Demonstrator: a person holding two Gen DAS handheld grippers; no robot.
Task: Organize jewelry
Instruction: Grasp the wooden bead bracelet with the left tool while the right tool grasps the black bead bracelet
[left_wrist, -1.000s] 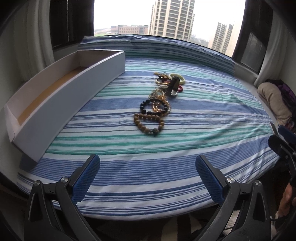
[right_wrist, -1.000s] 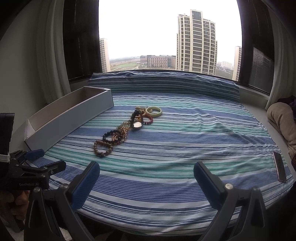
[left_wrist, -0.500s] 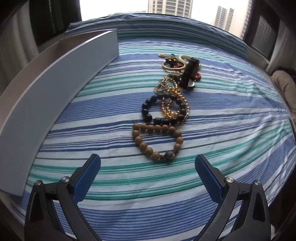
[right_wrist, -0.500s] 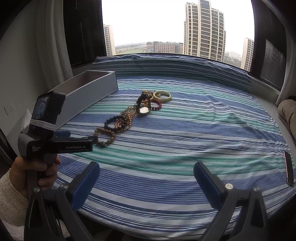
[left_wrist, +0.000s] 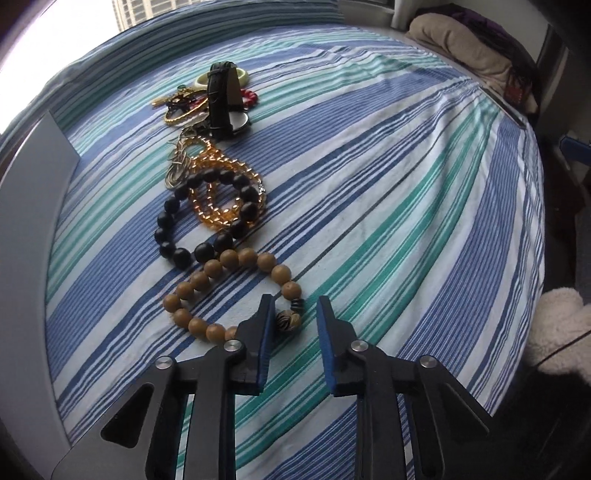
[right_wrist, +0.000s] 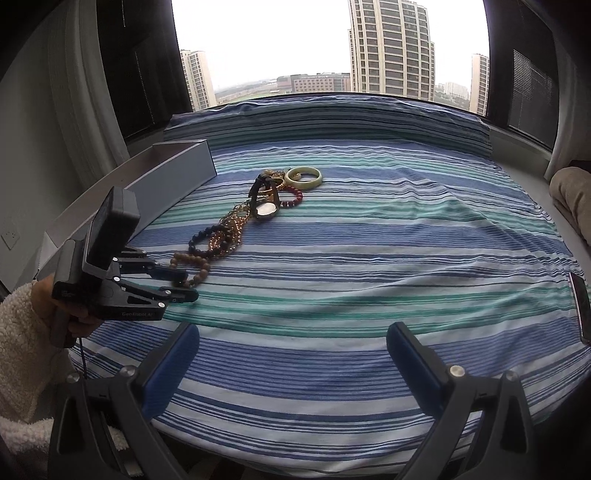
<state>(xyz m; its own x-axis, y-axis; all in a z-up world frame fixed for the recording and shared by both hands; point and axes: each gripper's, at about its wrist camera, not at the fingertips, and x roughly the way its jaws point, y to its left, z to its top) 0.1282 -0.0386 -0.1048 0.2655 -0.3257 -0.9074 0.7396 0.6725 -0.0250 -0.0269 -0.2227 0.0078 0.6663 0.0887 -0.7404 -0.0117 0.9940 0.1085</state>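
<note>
A striped bedsheet (right_wrist: 369, 236), in blue, teal and white bands, covers the surface and fills most of both views. A line of jewelry lies on it left of centre: a tan wooden bead bracelet (left_wrist: 229, 295) lowest in the left wrist view, then a black bead bracelet (left_wrist: 207, 218), amber beads (left_wrist: 225, 199), a black-strapped watch (left_wrist: 223, 103) and a pale bangle (right_wrist: 304, 177). A long grey box (right_wrist: 173, 181) sits along the left edge. A phone (right_wrist: 580, 310) lies at the far right.
</note>
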